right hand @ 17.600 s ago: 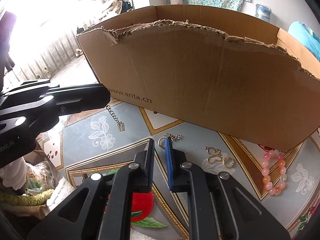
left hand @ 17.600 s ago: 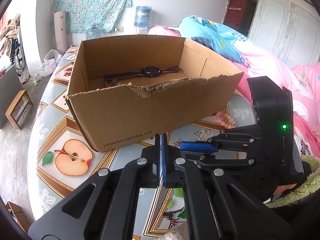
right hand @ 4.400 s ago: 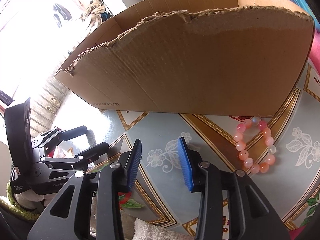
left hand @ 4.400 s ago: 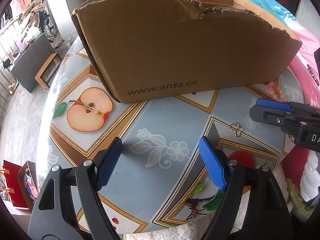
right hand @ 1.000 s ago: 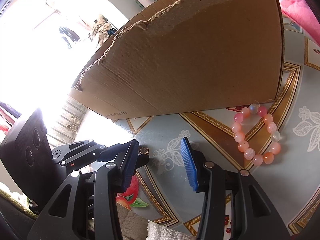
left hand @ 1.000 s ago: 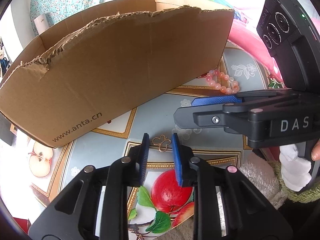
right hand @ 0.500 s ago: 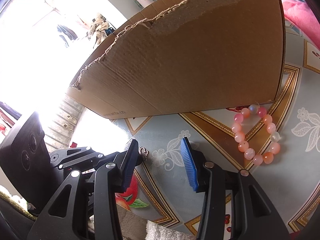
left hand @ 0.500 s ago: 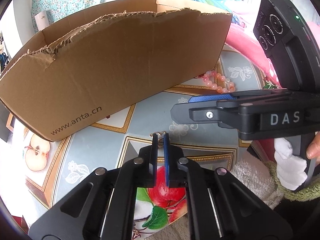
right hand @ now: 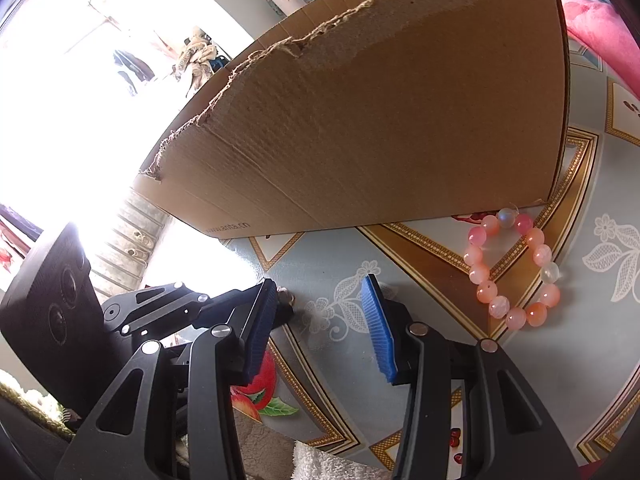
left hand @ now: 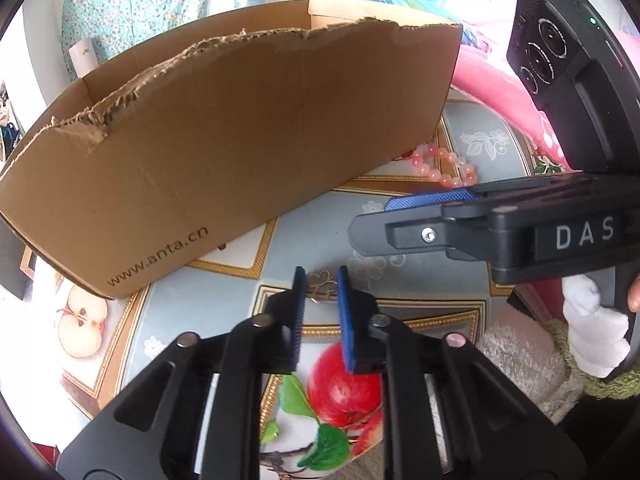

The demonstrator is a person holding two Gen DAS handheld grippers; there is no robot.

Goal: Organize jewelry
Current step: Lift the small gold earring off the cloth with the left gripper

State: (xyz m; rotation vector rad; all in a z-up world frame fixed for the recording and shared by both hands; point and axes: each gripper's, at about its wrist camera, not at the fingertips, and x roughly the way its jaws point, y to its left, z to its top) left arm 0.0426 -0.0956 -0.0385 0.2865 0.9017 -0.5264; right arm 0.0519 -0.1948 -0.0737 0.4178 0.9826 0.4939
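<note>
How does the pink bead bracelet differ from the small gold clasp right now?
The bead bracelet is a big ring of pink and orange beads; the gold clasp is a small, thin wire piece. The bracelet lies against the cardboard box's corner, clear of both grippers; the clasp lies between the left gripper's fingertips, whose jaws have just been opening. Both rest on the patterned tablecloth, outside the box.

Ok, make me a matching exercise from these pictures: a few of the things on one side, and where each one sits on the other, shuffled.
Things:
1. gold charm
2. pink bead bracelet
3. cardboard box
4. red apple print

Places:
A. by the box's right corner
B. between the left gripper's blue fingers, on the table
C. on the tablecloth, under the left gripper
D. standing behind all the jewelry

Pairs: 1-B, 2-A, 3-D, 4-C
</note>
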